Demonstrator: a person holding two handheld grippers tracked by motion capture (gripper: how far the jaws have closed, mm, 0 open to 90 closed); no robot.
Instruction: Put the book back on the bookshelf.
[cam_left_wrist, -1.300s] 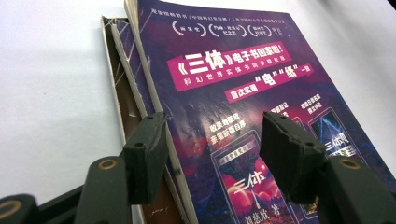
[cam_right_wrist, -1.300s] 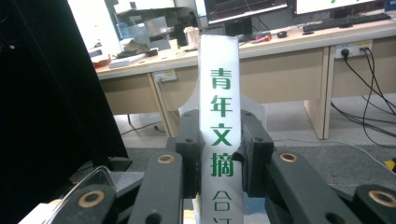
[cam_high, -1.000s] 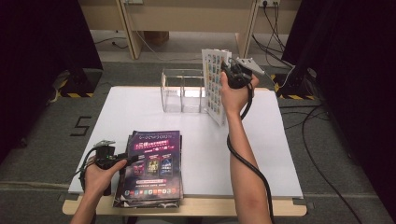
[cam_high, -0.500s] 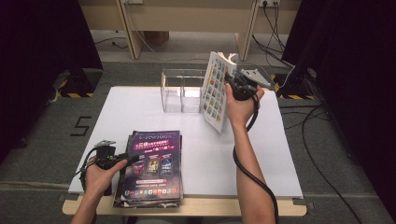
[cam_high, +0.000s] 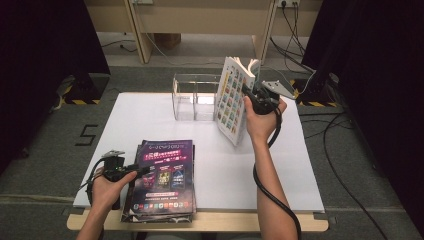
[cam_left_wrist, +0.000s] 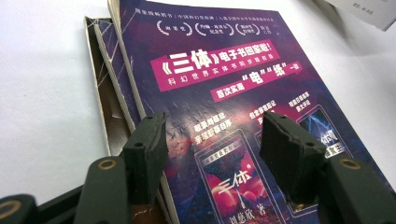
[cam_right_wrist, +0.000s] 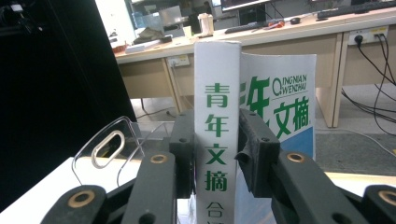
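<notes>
From the high view, I saw the right claw (cam_high: 248, 95) near the far right part of the white bench (cam_high: 300, 165), lifted above it. It held a thick white book (cam_high: 231, 102) by the spine, and the book stood almost upright, tilted a little, with its lower corner close to the bench surface. Whether that corner touched the bench, I could not tell. Just beside the book, at the far edge of the bench, stood a clear plastic organizer (cam_high: 195, 95) with compartments. The jaws of the right claw had just been opening a little, but the book was between them and the pads were on it. The left claw (cam_high: 131, 171) lay low at the near left corner, at the left edge of a stack of purple magazines (cam_high: 162, 180).

In the left gripper view, the left claw (cam_left_wrist: 212, 140) was wide, and its two black jaws stood over the cover of the top purple magazine (cam_left_wrist: 224, 84). They held nothing between them. The stack under it was a little uneven, with lower covers showing at the left side.

In the right gripper view, the right claw (cam_right_wrist: 215, 140) gripped the white book (cam_right_wrist: 217, 112) on both sides of the spine, which carried green characters. The clear organizer (cam_right_wrist: 107, 144) was at the left, behind the jaws.
</notes>
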